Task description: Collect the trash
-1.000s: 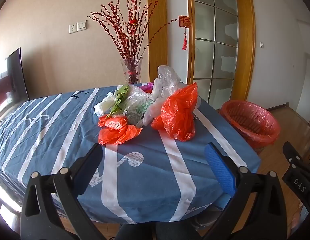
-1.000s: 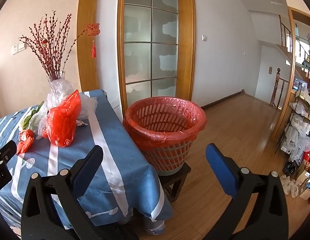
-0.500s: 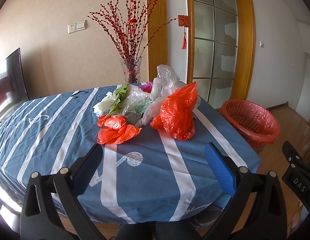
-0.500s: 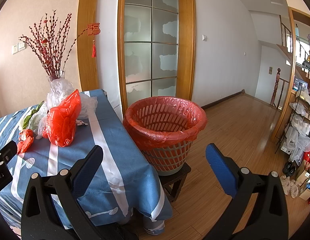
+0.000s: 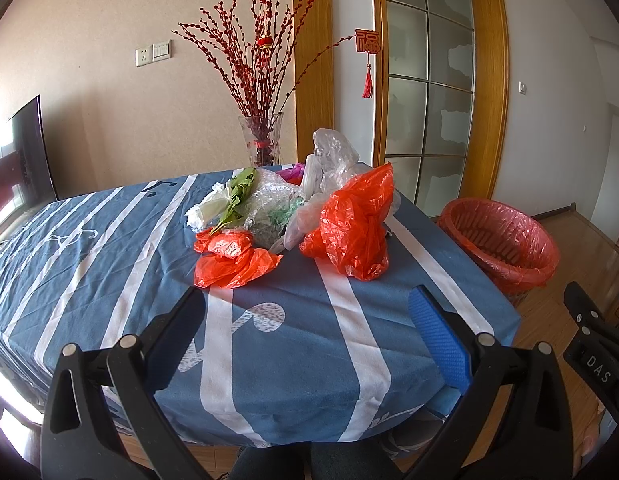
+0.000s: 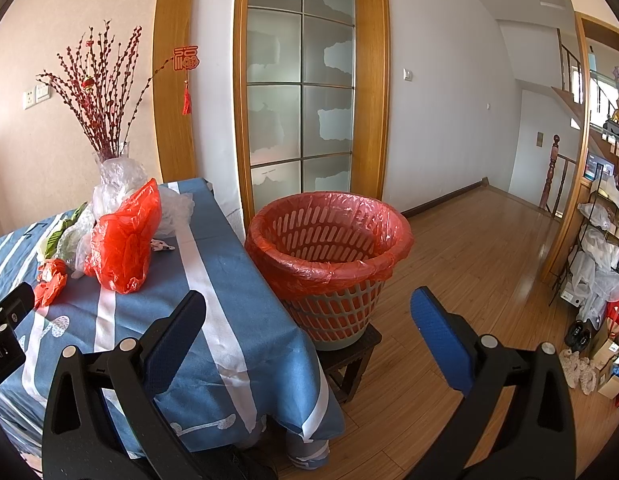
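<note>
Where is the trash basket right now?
The red-lined basket stands on a small dark stool beside the table's right edge, centre of the right wrist view.

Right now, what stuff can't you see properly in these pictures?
- Inside of the bin: right wrist view shows only its upper wall; the near rim hides the bottom.
- Stool under the bin: mostly hidden by the bin and the tablecloth.
- Vase: left wrist view, its base is behind the trash pile.
- Small spotted scrap: too small to identify.
</note>
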Tool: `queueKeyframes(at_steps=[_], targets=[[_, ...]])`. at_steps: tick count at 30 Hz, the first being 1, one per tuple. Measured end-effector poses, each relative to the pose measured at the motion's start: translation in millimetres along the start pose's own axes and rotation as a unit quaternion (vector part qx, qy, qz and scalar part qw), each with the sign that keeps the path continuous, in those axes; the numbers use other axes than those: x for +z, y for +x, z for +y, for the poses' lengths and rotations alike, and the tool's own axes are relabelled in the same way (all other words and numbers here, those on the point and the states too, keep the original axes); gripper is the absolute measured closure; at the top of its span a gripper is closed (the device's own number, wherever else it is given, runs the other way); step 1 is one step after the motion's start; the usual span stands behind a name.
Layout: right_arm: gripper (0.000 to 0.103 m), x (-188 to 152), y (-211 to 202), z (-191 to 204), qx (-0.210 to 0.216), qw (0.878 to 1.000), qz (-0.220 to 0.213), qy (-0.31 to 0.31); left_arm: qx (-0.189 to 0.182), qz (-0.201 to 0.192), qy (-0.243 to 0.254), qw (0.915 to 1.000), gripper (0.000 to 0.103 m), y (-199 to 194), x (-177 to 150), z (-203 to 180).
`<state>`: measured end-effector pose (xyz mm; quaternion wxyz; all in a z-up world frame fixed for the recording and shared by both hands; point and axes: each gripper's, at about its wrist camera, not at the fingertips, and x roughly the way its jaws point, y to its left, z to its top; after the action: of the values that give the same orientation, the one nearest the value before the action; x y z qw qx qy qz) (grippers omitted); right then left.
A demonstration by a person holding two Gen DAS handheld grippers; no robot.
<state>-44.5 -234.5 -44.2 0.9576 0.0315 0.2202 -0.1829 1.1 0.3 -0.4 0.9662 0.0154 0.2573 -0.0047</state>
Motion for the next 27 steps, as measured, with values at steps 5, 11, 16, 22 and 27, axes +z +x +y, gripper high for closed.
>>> queueKeyframes(at_steps=[5, 11, 16, 22, 27], targets=[[0.002, -0.2, 0.1, -0.2, 0.0, 1.0, 0.0, 0.0, 0.0, 0.0, 0.001, 1.0, 0.004, -0.3, 0.0, -0.4], [0.002, -0.2, 0.1, -0.3, 0.0, 1.0, 0.0, 0.0, 0.0, 0.001, 0.001, 1.0, 0.004, 0.1, 0.0, -0.4], [0.002, -0.3, 0.3, -0.4, 0.0, 1.0, 0.001, 0.0, -0.001, 0.001, 0.001, 1.0, 0.004, 0.7, -2.2, -1.9], [0.002, -0.3, 0.4, -0.4, 0.0, 1.0, 0.001, 0.0, -0.001, 0.002, 0.0, 1.0, 0.004, 0.8, -1.9, -1.6], [0.002, -0.3, 0.4, -0.4, 0.0, 1.0, 0.001, 0.0, 0.0, 0.002, 0.001, 1.0, 0.004, 1.0, -1.9, -1.6]])
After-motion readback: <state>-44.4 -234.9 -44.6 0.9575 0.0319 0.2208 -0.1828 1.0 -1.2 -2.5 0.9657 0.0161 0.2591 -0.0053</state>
